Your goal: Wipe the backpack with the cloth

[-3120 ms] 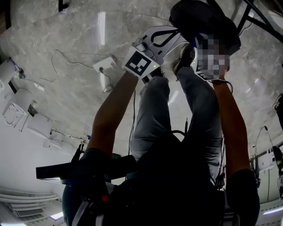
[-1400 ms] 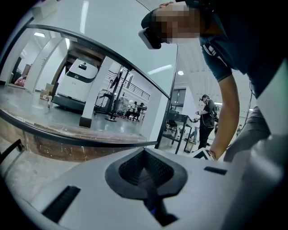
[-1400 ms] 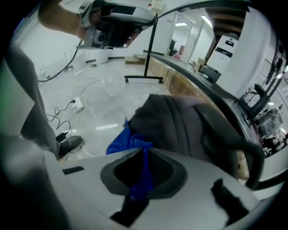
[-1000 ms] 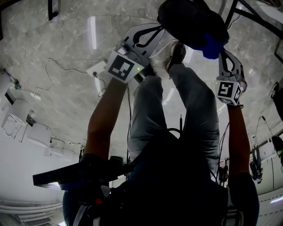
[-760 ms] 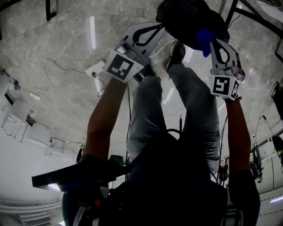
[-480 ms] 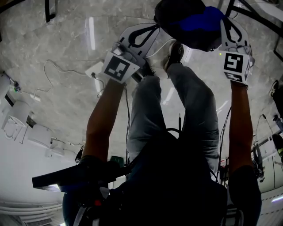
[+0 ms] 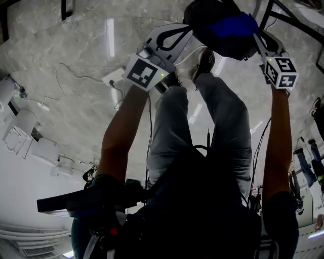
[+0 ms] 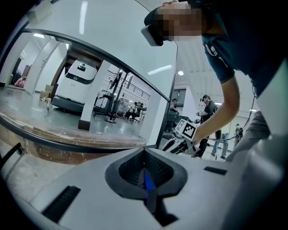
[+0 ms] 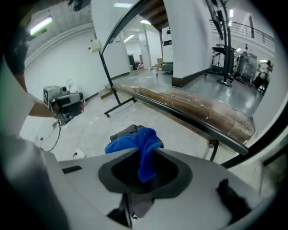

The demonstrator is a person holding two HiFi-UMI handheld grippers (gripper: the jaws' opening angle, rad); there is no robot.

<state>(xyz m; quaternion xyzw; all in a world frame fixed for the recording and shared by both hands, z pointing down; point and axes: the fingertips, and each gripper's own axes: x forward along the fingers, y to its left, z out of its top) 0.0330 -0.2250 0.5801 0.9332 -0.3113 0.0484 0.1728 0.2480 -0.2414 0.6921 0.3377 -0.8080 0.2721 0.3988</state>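
The marble floor [image 7: 71,121] carries a white socket strip [image 7: 115,77] with its cable trailing left. Black stand legs [image 7: 288,17] cross the top right corner of the head view. The person's own grey-trousered legs [image 7: 225,121] fill the middle and hide much of the floor. One shoe [image 7: 205,61] sits just under the dark backpack [image 7: 212,14], which is at the top between the two tools. The blue cloth [image 7: 230,28] lies spread over the backpack's near side. The right tool [image 9: 139,150] pinches the cloth at its tips (its jaws have just been opening, the cloth bunched between them), and a grey bit of backpack shows just beyond. The left tool [image 8: 145,152] reaches the backpack's left edge with its jaws pressed together, only a thin blue sliver showing at their seam
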